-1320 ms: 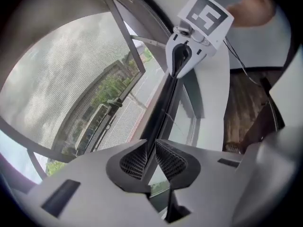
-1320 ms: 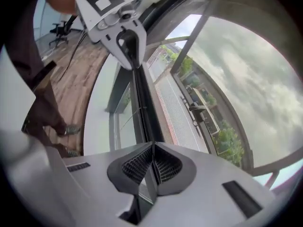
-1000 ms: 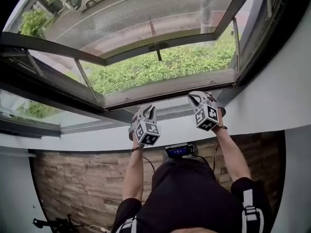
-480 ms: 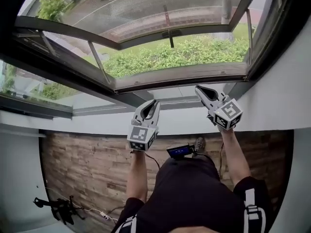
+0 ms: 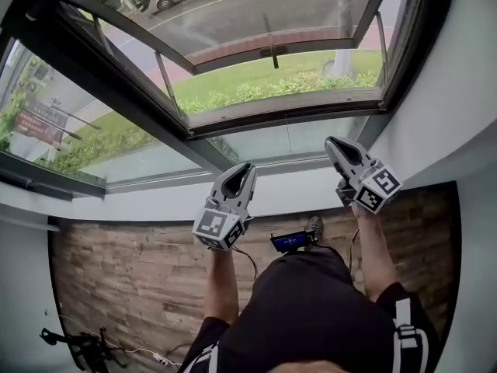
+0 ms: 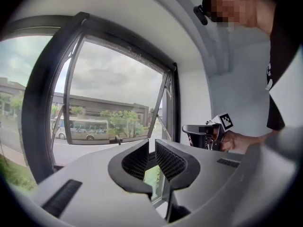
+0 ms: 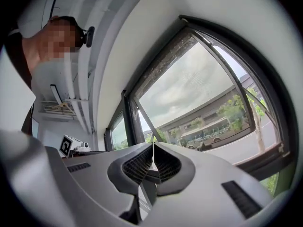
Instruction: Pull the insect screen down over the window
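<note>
Head view: the left gripper (image 5: 239,171), jaws slightly parted, and the right gripper (image 5: 334,144), closed empty, have been drawn back from the window frame (image 5: 287,113). The insect screen (image 7: 173,51), seemingly still at the top, is left ungrasped.

A white bus (image 6: 78,128) stands on the grey asphalt road (image 5: 233,10); a green grass strip (image 5: 256,72) borders that road.

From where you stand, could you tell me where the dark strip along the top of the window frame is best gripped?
Likely take the dark strip at its middle, coming from below on the room side: it runs straight across the top of the opening, so a central hold should pull it evenly.
</note>
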